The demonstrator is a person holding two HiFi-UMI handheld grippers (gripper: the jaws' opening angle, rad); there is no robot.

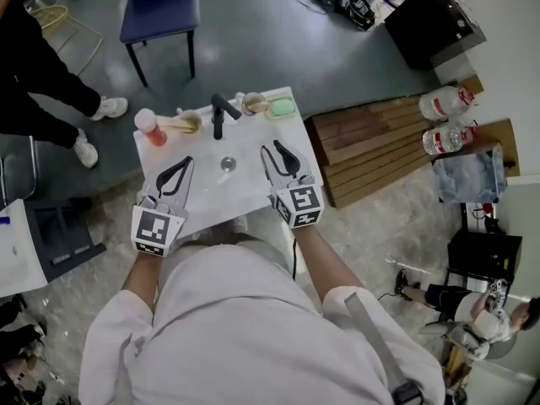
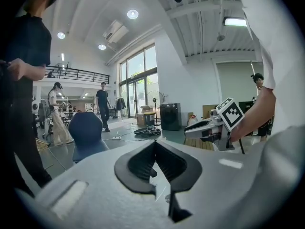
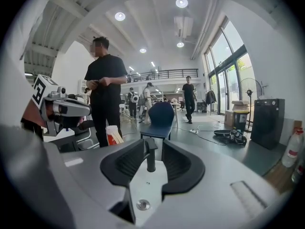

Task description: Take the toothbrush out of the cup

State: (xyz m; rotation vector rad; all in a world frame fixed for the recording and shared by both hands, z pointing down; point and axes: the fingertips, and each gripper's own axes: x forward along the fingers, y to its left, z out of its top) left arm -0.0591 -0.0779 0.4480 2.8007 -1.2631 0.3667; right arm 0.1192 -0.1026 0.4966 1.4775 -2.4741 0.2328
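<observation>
Toothbrush (image 1: 175, 123) leans out of the red cup (image 1: 149, 129) at the far left of the sink top (image 1: 253, 142); looks light, stiff, thin, probably slick; pinch the handle just above the rim. Left gripper (image 1: 186, 162) jaws together, empty; right gripper (image 1: 271, 148) jaws apart, empty, near the faucet (image 1: 220, 113).

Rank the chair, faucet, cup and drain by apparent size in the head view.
Largest: chair.
Then faucet and cup, about alike, so unranked.
Smallest: drain.
</observation>
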